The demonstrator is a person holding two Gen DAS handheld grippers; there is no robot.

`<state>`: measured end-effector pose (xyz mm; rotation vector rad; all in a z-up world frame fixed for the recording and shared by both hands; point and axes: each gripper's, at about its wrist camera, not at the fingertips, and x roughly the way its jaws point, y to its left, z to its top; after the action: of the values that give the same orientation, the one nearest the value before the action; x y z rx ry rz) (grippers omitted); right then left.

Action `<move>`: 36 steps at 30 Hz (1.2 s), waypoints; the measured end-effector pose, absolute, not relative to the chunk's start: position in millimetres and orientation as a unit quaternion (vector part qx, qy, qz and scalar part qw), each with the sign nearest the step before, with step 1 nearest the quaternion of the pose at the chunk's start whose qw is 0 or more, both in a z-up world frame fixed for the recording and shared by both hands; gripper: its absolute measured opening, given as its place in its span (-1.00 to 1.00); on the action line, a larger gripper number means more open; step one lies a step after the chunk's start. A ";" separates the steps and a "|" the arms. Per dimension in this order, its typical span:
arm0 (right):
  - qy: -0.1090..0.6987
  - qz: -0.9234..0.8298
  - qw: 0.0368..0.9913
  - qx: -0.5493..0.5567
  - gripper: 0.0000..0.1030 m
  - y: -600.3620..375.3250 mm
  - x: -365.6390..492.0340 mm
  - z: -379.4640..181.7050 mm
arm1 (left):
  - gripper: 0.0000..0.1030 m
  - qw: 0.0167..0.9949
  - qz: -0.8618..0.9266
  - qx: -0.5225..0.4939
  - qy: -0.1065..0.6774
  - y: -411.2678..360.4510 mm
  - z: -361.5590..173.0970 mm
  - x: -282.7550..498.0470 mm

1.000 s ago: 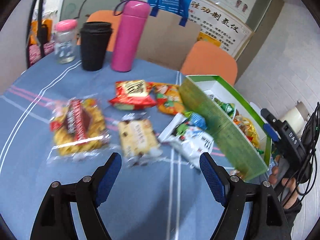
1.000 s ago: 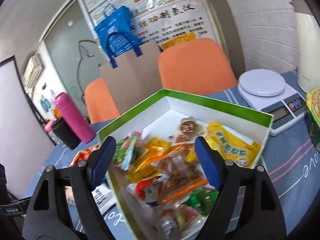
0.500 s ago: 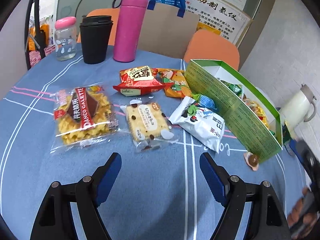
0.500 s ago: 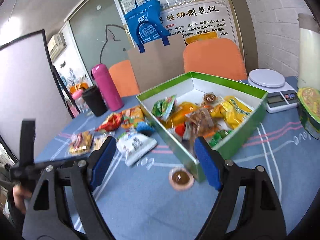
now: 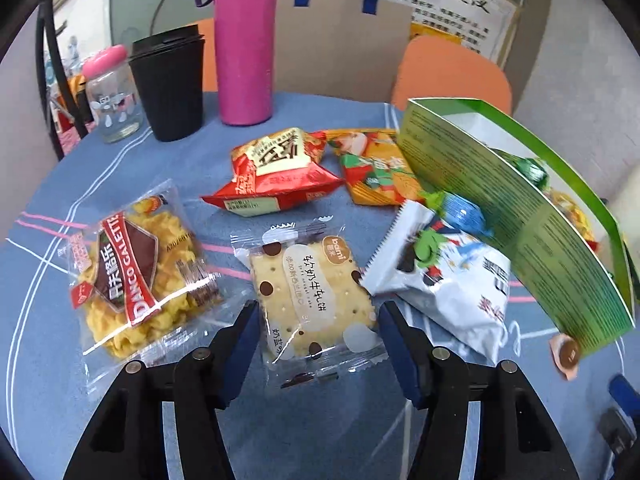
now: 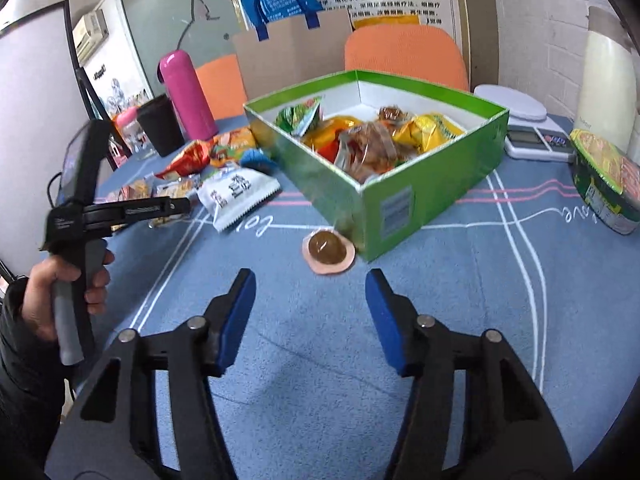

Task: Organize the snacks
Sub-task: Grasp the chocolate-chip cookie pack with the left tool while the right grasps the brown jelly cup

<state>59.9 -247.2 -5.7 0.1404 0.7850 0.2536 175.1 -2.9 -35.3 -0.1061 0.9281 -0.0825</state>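
Fingers of the left gripper stand wide, 1 on each side of the cracker pack, whose near end lies between the blue pads; whether they touch the wrapper I cannot tell. That pack lies flat on the blue tablecloth. Just left of it is the galette bag, to its right the white bag, whose far end reaches the green box. Behind the cracker pack are the red bag and, touching it, the orange bag against the box wall. A blue candy sits on the white bag beside the box.

Right gripper is also wide and holds nothing, low over bare cloth. Just ahead of it a jelly cup sits close to the box's near corner. The box is open and holds several wrapped snacks. In the right view a hand grips the left tool's handle.

Further back stand a pink flask, a black cup and a jar; right of the box are a scale and a noodle bowl.
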 end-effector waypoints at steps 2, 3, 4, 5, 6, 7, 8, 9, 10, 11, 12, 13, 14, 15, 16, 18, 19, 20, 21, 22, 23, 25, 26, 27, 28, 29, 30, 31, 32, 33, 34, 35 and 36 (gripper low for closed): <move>0.398 0.113 0.908 0.065 0.01 -244.3 67.3 -12.3 | 0.18 0.892 -0.053 -0.046 0.447 -3.2 -34.4 165.0; 0.405 0.107 0.906 0.063 -0.04 -242.8 71.0 -15.7 | 0.18 0.892 -0.058 -0.045 0.446 -2.9 -33.9 159.9; 0.411 0.103 0.904 0.064 -0.09 -241.8 74.2 -17.9 | 0.18 0.892 -0.065 -0.046 0.446 -2.3 -33.4 153.8; 0.414 0.100 0.903 0.063 -0.10 -240.7 76.8 -19.0 | 0.18 0.891 -0.073 -0.051 0.445 -1.4 -32.4 147.2; 0.416 0.097 0.902 0.062 -0.11 -239.5 79.2 -19.4 | 0.18 0.890 -0.080 -0.056 0.444 -0.1 -31.8 141.0; 0.417 0.092 0.902 0.060 -0.11 -238.5 81.7 -19.6 | 0.18 0.890 -0.087 -0.062 0.444 1.4 -31.2 135.1; 0.419 0.086 0.902 0.058 -0.11 -237.5 84.5 -19.5 | 0.18 0.889 -0.093 -0.066 0.444 2.6 -30.1 130.9; 0.420 0.082 0.902 0.057 -0.11 -236.3 87.4 -19.1 | 0.18 0.888 -0.099 -0.070 0.443 3.8 -29.3 126.1; 0.422 0.078 0.901 0.057 -0.11 -235.3 91.1 -19.2 | 0.18 0.887 -0.106 -0.075 0.442 5.0 -28.1 120.8; 0.426 0.073 0.900 0.058 -0.11 -234.7 94.6 -19.4 | 0.18 0.887 -0.112 -0.078 0.441 5.8 -26.5 117.0; 0.430 0.068 0.898 0.062 -0.11 -234.0 98.6 -20.2 | 0.18 0.888 -0.118 -0.079 0.438 6.6 -24.8 112.6; 0.431 0.066 0.897 0.065 -0.11 -233.4 101.8 -21.2 | 0.18 0.889 -0.121 -0.078 0.435 7.2 -23.2 108.8; 0.433 0.063 0.897 0.067 -0.12 -232.5 104.8 -22.0 | 0.18 0.890 -0.124 -0.076 0.432 7.7 -21.6 105.1; 0.434 0.064 0.896 0.069 -0.13 -231.0 107.9 -23.0 | 0.18 0.891 -0.127 -0.073 0.429 8.0 -20.4 101.9; 0.432 0.063 0.897 0.066 -0.23 -228.9 110.3 -23.6 | 0.18 0.891 -0.130 -0.072 0.428 8.3 -19.7 99.1; 0.431 0.062 0.899 0.049 -0.43 -223.8 114.7 -23.8 | 0.18 0.890 -0.134 -0.075 0.430 11.2 -20.0 96.0; 0.434 0.076 0.897 0.045 -0.51 -220.5 114.1 -23.1 | 0.18 0.889 -0.135 -0.078 0.431 12.8 -20.5 94.8; 0.437 0.098 0.893 0.044 -0.51 -216.2 112.2 -22.9 | 0.18 0.888 -0.135 -0.082 0.432 14.9 -21.0 93.9; 0.440 0.121 0.889 0.041 -0.51 -209.7 108.8 -23.1 | 0.19 0.887 -0.134 -0.086 0.433 16.6 -21.8 92.7; 0.440 0.130 0.888 0.035 -0.51 -205.1 105.6 -23.2 | 0.19 0.886 -0.132 -0.088 0.435 18.3 -22.4 92.8; 0.439 0.131 0.889 0.029 -0.51 -201.4 103.2 -23.0 | 0.19 0.886 -0.131 -0.091 0.436 20.2 -23.5 92.8; 0.427 0.128 0.895 0.025 -0.51 -199.1 100.6 -19.8 | 0.19 0.884 -0.129 -0.095 0.439 22.0 -25.6 93.3; 0.421 0.126 0.898 0.027 -0.50 -199.6 100.9 -17.3 | 0.19 0.883 -0.128 -0.095 0.441 22.1 -26.4 93.0; 0.418 0.126 0.899 0.030 -0.49 -200.3 102.0 -15.0 | 0.19 0.883 -0.127 -0.095 0.442 22.1 -27.3 92.6; 0.417 0.125 0.900 0.032 -0.47 -199.9 104.7 -13.6 | 0.19 0.882 -0.127 -0.094 0.444 21.8 -27.9 92.4; 0.417 0.124 0.900 0.032 -0.46 -199.8 106.2 -13.1 | 0.19 0.882 -0.127 -0.094 0.444 21.5 -28.6 92.3; 0.417 0.124 0.900 0.028 -0.44 -198.7 108.5 -13.5 | 0.19 0.883 -0.125 -0.093 0.443 21.2 -28.7 92.0; 0.420 0.125 0.899 0.025 -0.41 -197.3 109.8 -15.1 | 0.19 0.883 -0.124 -0.092 0.443 20.9 -28.8 91.8; 0.424 0.125 0.897 0.023 -0.38 -196.2 110.9 -17.5 | 0.18 0.883 -0.123 -0.092 0.443 20.7 -28.7 92.3; 0.429 0.125 0.894 0.021 -0.37 -195.6 113.5 -20.7 | 0.18 0.883 -0.123 -0.092 0.444 20.5 -28.9 92.7; 0.434 0.126 0.892 0.020 -0.36 -194.3 114.6 -23.7 | 0.18 0.883 -0.122 -0.091 0.444 20.4 -29.0 93.0; 0.429 0.127 0.894 0.019 -0.36 -193.9 113.6 -24.8 | 0.18 0.883 -0.122 -0.091 0.444 20.5 -28.9 92.9; 0.432 0.129 0.893 0.017 -0.36 -193.3 113.5 -25.3 | 0.17 0.883 -0.121 -0.090 0.444 20.2 -29.1 92.8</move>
<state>113.5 -193.3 -25.3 0.0358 0.8957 0.2672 92.8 20.2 -29.1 -0.1864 0.9240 -0.2523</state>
